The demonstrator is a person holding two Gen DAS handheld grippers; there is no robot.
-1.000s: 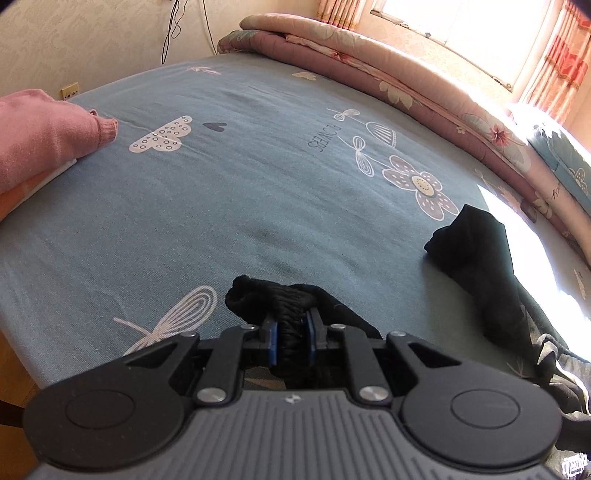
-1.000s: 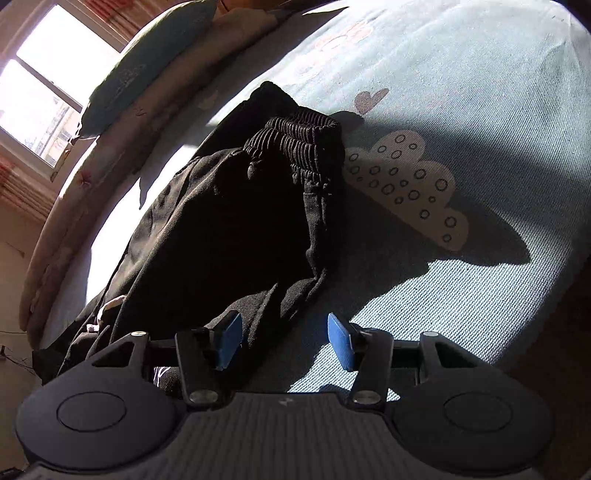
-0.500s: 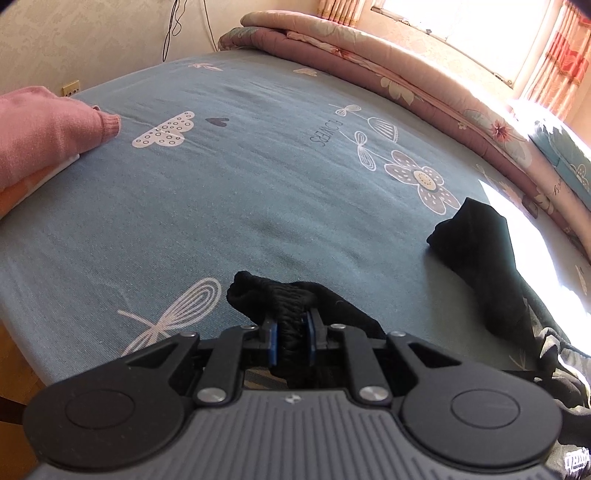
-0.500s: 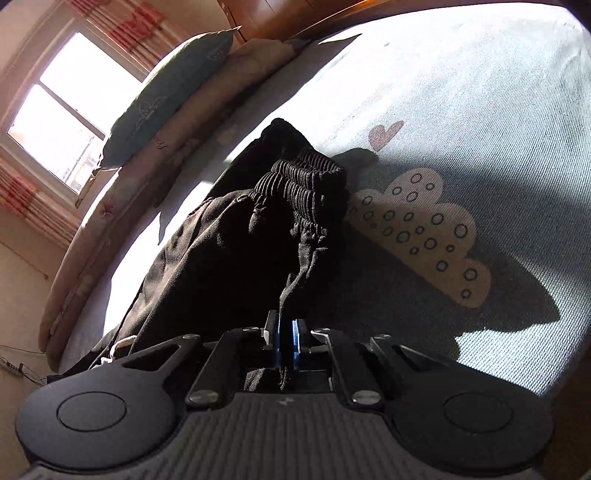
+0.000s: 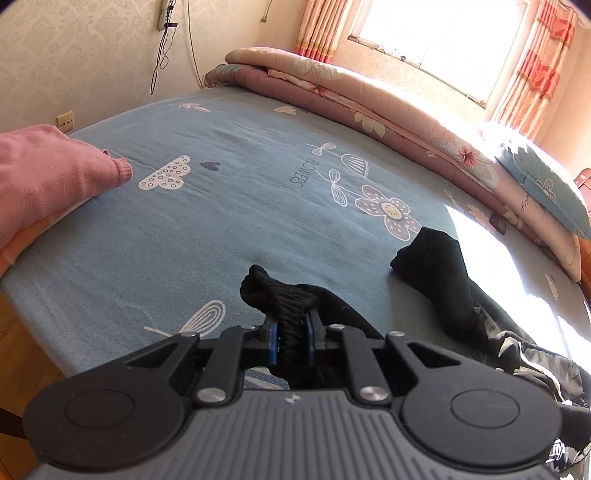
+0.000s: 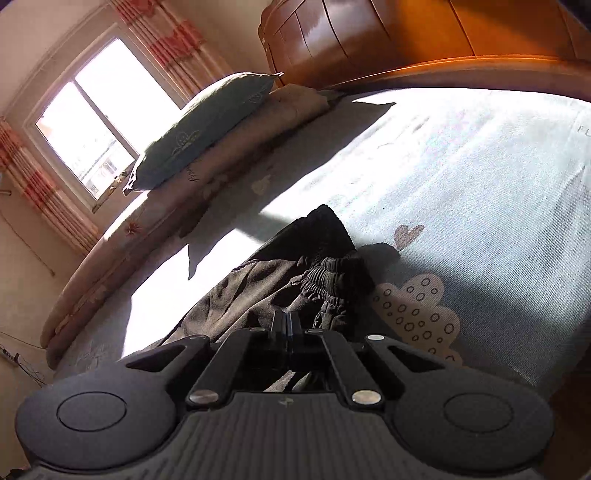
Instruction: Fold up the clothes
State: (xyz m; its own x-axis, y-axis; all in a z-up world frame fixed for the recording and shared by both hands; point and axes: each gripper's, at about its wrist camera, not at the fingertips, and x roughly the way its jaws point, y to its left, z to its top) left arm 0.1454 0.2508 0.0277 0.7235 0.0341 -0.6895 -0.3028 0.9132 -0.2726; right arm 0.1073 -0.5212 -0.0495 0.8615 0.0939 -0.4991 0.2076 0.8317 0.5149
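Black trousers (image 5: 439, 280): both claws now raised; left claw (image 5: 291, 332) stays clamped on waistband (image 5: 284, 299), right claw (image 6: 286, 325) pinching fabric.

Matt black cloth trousers (image 5: 436, 280), ribbed elastic waistband (image 5: 291, 299), glossy wooden headboard (image 6: 369, 33)

The black trousers (image 5: 439, 280), with a ribbed elastic waistband (image 6: 332, 273), lie crumpled on the blue patterned bed sheet (image 5: 229, 221), waistband bunched and lifted at two points, legs trailing toward the sunlit side.

Left claw (image 5: 291, 334) around black trousers (image 5: 436, 273)
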